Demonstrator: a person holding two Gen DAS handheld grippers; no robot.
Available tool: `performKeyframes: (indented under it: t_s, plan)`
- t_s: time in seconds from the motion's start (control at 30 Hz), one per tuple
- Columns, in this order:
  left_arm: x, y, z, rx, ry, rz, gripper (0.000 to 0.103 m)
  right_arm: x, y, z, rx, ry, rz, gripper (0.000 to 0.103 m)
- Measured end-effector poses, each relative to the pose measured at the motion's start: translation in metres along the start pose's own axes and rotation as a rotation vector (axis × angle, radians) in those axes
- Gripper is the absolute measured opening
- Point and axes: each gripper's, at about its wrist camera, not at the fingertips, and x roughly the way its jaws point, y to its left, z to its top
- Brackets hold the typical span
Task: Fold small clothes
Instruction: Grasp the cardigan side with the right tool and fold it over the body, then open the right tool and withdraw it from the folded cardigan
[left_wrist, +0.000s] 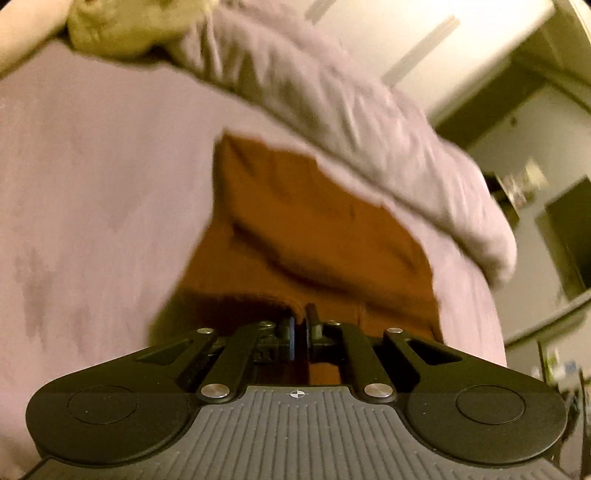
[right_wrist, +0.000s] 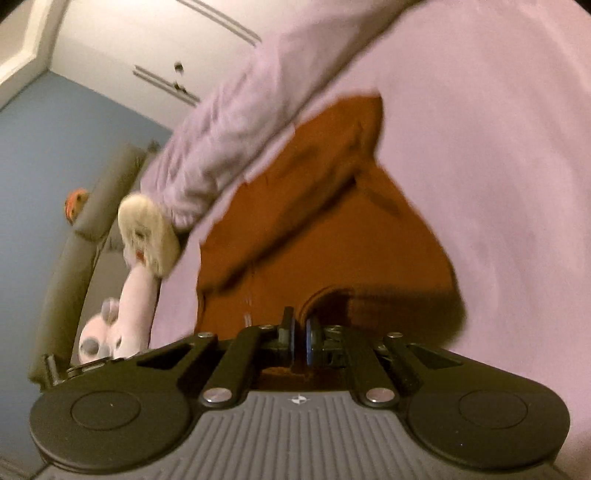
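Note:
A small rust-orange garment (left_wrist: 306, 229) lies on a pale lilac bed sheet (left_wrist: 92, 184). In the left wrist view my left gripper (left_wrist: 301, 321) is shut on the garment's near edge, and the cloth rises from the sheet toward the pads. In the right wrist view the same orange garment (right_wrist: 332, 236) stretches away from my right gripper (right_wrist: 300, 326), which is shut on another part of its near edge; a fold of orange cloth shows between the blue pads (right_wrist: 309, 338). The garment's far end rests against a bunched lilac duvet. Both views are blurred.
A rumpled lilac duvet (left_wrist: 351, 122) runs across the bed behind the garment. Plush toys lie by it: a cream one (right_wrist: 149, 232) and a pink-white one (right_wrist: 107, 332). A padded grey headboard (right_wrist: 70, 258), blue wall and white wardrobe doors (right_wrist: 166, 44) stand beyond.

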Motion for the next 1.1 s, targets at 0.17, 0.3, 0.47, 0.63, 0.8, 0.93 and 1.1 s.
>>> performKeyframes:
  t_s: [0.17, 0.3, 0.47, 0.63, 0.8, 0.93, 1.1]
  plan:
    - [0.033, 0.009, 0.032, -0.082, -0.067, 0.108, 0.007, 0.025, 0.006, 0.046, 0.017, -0.120, -0.066, 0.004]
    - [0.063, 0.020, 0.032, -0.086, -0.042, 0.194, 0.010, 0.050, 0.011, 0.065, -0.071, -0.170, -0.202, 0.006]
    - [0.063, 0.024, 0.020, 0.091, -0.073, 0.275, 0.047, 0.055, 0.021, 0.061, -0.307, -0.174, -0.345, 0.013]
    - [0.051, 0.034, 0.014, 0.213, -0.088, 0.223, 0.071, 0.046, 0.024, 0.053, -0.483, -0.174, -0.396, 0.036]
    - [0.062, 0.034, 0.011, 0.248, -0.042, 0.170, 0.082, 0.062, 0.021, 0.056, -0.525, -0.117, -0.414, 0.051]
    - [0.084, 0.032, 0.015, 0.284, -0.021, 0.192, 0.088, 0.083, 0.017, 0.060, -0.507, -0.081, -0.398, 0.051]
    - [0.108, 0.026, 0.024, 0.295, 0.014, 0.149, 0.086, 0.099, 0.014, 0.064, -0.495, -0.050, -0.375, 0.046]
